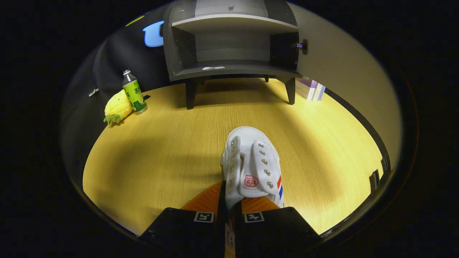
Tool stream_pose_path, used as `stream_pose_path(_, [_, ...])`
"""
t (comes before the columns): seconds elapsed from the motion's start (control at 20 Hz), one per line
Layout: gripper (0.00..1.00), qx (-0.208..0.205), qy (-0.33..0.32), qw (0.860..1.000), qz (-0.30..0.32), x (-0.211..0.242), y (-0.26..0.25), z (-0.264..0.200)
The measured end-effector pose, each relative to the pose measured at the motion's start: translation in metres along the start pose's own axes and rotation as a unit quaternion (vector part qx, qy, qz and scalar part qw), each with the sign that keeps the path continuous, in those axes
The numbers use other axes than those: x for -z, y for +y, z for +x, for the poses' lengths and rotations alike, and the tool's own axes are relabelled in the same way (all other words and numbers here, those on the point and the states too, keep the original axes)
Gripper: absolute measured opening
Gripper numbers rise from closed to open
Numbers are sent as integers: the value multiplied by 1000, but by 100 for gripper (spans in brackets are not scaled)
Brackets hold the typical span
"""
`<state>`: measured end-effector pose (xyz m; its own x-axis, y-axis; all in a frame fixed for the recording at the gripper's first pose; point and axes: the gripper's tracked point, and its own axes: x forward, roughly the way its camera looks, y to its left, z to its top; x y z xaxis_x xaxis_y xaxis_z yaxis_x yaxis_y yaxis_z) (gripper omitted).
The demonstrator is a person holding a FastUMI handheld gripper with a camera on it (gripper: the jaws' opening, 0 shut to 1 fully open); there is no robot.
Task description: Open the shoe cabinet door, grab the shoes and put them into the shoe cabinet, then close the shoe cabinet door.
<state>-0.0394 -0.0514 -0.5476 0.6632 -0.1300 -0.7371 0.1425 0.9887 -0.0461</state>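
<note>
A white canvas shoe (251,163) with metal eyelets and a red and blue side stripe points away from me, its toe toward the cabinet. My gripper (229,206) is shut on the shoe's side wall near the heel, one finger inside the shoe and one outside. The shoe hangs a little above the yellow wooden floor (161,143). Beyond it stands the dark grey shoe cabinet (229,68) on short legs, its door (344,71) swung wide open to the right. The lower compartment (233,50) holds only a small white scrap.
A green-labelled bottle (134,92) and a yellow pineapple plush toy (117,106) stand left of the cabinet by the wall. Some boxes or books (311,89) lie on the floor behind the cabinet's right leg, under the open door.
</note>
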Motion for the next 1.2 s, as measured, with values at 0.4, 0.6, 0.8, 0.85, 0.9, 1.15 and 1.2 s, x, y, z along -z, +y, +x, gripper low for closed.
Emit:
stream_pose_path(0.4, [5,-18,-6,1000,1,0,4,0])
stream_pose_path(0.6, [5,-28,-5,1000,7,-1,5,6])
stream_pose_path(0.8, [4,-31,-4,999,-5,-7,1,-1])
stream_pose_path(0.85, [4,-32,-9,999,-6,-13,0,-4])
stream_pose_path(0.9, [4,-33,-13,999,-7,-18,-1,-7])
stream_pose_path(1.15, [4,-42,-35,999,-3,-57,0,-35])
stream_pose_path(1.2, [4,-42,-46,998,-3,-71,0,-45])
